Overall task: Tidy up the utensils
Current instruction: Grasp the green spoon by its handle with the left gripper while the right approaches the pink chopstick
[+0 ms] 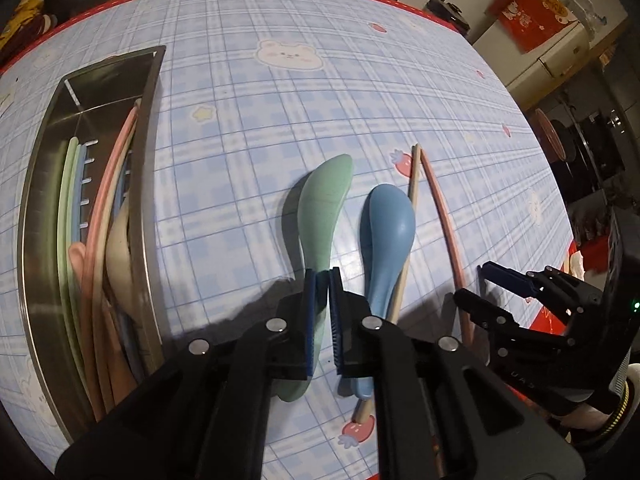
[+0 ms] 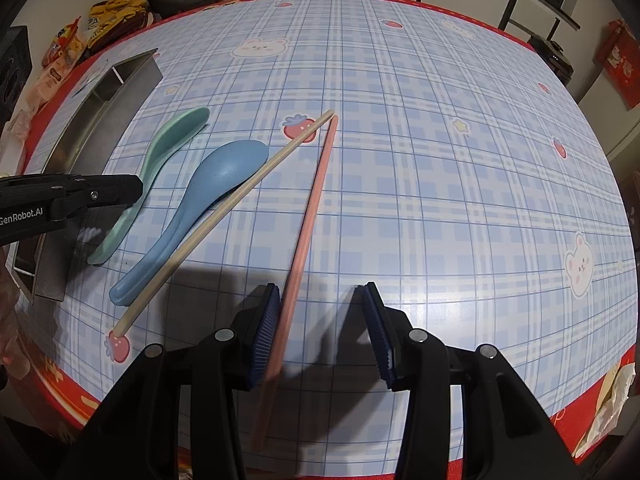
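My left gripper (image 1: 322, 280) is shut on the handle of the green spoon (image 1: 325, 196), which lies on the checked tablecloth; it also shows in the right wrist view (image 2: 160, 152). A blue spoon (image 1: 386, 232) lies just right of it, over a beige chopstick (image 2: 224, 220). A pink chopstick (image 2: 308, 216) runs between the pads of my right gripper (image 2: 322, 332), which is open, its left pad touching the stick. The right gripper also shows in the left wrist view (image 1: 480, 284).
A steel utensil tray (image 1: 150, 128) at the left holds several pastel chopsticks and spoons. The red table edge (image 2: 520, 464) runs close in front. Snack bags (image 2: 104, 12) and boxes lie beyond the far edge.
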### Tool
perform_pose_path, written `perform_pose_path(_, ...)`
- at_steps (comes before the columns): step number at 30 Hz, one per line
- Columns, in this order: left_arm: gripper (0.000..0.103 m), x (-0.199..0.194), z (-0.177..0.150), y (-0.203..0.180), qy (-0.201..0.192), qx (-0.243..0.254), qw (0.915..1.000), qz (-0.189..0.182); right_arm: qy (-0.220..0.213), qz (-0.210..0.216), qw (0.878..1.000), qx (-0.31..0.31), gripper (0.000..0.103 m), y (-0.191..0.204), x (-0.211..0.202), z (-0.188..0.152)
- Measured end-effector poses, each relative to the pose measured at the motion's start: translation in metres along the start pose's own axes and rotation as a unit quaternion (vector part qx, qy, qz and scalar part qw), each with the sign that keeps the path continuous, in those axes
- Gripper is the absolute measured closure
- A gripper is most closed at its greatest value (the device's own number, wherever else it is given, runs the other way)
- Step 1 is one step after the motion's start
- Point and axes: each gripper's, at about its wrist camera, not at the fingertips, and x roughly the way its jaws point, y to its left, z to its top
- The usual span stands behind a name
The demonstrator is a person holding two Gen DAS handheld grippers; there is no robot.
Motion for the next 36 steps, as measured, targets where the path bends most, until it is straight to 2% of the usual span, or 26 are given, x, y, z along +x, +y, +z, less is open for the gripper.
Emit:
perform_pose_path(9, 0.089, 0.002, -0.003, -0.002, -0.001, 0.019, 0.9997, 0.015, 0.000, 0.000, 1.000, 0.001, 0.060, 0.000, 0.000, -0.001)
perform_pose_path(16, 0.088, 0.008, 0.002, -0.020, 0.005, 0.073, 0.9954, 0.062, 0.000, 0.000, 1.000, 0.001, 0.059, 0.000, 0.000, -0.001)
perform_pose_path(18, 0.086, 0.010, 0.003, -0.020, 0.006, 0.081, 0.9941, 0.073, -0.001, 0.001, 1.000, 0.000, 0.059, 0.000, 0.000, 0.000)
perform_pose_path(21, 0.077, 0.010, 0.006, -0.020, 0.008, 0.092, 0.9921, 0.085, -0.002, 0.002, 1.000, 0.000, 0.059, 0.000, 0.000, 0.000)
perform_pose_path(24, 0.074, 0.010, 0.007, -0.023, 0.014, 0.105, 0.9910, 0.082, -0.002, 0.003, 1.000, -0.002, 0.057, 0.001, 0.000, -0.001)
perform_pose_path(27, 0.072, 0.012, 0.004, -0.032, 0.020, 0.135, 0.9866, 0.090, -0.002, 0.004, 1.000, -0.002, 0.055, 0.000, 0.000, -0.001)
perform_pose_path(31, 0.071, 0.023, 0.003, -0.039, 0.029, 0.165, 0.9786, 0.119, -0.003, 0.005, 1.000, -0.004, 0.054, 0.000, 0.000, -0.002)
perform_pose_path(36, 0.069, 0.026, 0.005, -0.044, 0.017, 0.188, 0.9733, 0.131, -0.004, 0.004, 1.000, -0.005, 0.054, 0.001, 0.000, -0.001)
